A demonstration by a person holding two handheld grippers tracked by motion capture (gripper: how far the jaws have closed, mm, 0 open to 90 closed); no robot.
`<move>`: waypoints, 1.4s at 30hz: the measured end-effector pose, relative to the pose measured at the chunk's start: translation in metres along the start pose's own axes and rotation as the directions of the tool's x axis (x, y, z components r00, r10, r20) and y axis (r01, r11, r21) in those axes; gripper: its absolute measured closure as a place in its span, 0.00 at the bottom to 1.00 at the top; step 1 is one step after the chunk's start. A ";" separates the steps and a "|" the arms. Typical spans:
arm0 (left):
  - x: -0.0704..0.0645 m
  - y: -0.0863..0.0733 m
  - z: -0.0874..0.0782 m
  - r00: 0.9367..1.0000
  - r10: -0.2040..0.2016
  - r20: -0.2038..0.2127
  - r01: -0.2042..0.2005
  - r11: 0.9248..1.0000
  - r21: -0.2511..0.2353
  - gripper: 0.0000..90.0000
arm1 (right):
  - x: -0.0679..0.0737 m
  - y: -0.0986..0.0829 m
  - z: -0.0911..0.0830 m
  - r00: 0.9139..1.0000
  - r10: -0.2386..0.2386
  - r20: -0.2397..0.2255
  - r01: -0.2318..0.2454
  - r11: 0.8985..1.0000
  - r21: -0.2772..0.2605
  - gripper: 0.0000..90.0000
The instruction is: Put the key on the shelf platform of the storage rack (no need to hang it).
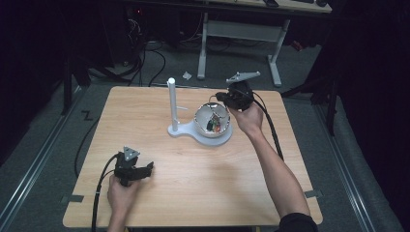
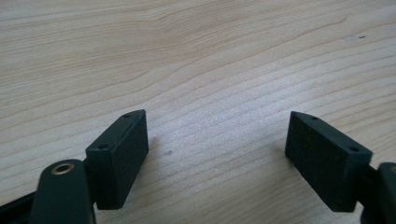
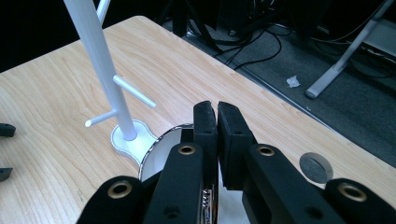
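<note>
- Two grippers work at a wooden table (image 1: 193, 193). The right gripper (image 1: 223, 96) hangs over the far rim of a shiny bowl (image 1: 203, 118); the left gripper (image 1: 145, 169) rests low on the near left of the tabletop, well apart from the bowl.
- Right gripper: in the right gripper view its jaws stand pressed almost together with a thin slit between them, and nothing can be seen between the pads (image 3: 231, 135). The bowl's bright rim (image 3: 159, 144) lies just below and behind the fingertips.
- Left gripper (image 2: 217, 140): jaws spread wide, bare wood between them, nothing held.
- Bowl contents: small dark and coloured items (image 1: 214, 123) lie inside, below the right fingertips; what they are cannot be told.
- White stand (image 1: 172, 104): an upright post with side pegs (image 3: 133, 91) on a flat white base, just beyond the bowl on the fingers' far side in the right gripper view.
- Handling, as a judgement: the bowl looks like thin polished metal, so stiff, light and slippery; it may slide or tip if pinched at one edge. The contents look small and light, best taken one at a time from straight above, with the pads closing across the narrow dimension.
</note>
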State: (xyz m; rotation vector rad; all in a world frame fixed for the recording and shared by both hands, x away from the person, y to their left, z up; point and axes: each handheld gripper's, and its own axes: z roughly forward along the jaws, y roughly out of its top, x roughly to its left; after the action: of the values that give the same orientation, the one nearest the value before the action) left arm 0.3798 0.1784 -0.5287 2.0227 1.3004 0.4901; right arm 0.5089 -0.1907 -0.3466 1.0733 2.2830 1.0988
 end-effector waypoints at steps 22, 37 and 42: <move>0.000 0.000 0.000 1.000 0.000 0.000 0.000 1.000 0.000 0.24 | 0.006 -0.015 0.021 1.000 0.004 -0.026 -0.003 0.999 0.034 0.97; 0.000 0.000 0.000 1.000 0.000 -0.002 0.000 1.000 -0.002 0.24 | 0.002 -0.030 0.033 1.000 0.017 -0.011 -0.016 0.998 0.060 0.97; 0.000 0.000 0.000 1.000 0.001 -0.002 -0.001 1.000 -0.001 0.24 | 0.002 -0.032 0.037 1.000 0.017 -0.007 -0.016 0.997 0.070 0.97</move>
State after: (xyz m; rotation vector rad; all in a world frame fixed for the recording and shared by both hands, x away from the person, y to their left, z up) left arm 0.3798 0.1780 -0.5288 2.0221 1.3006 0.4936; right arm 0.5148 -0.1842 -0.3948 1.1181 2.3388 1.0374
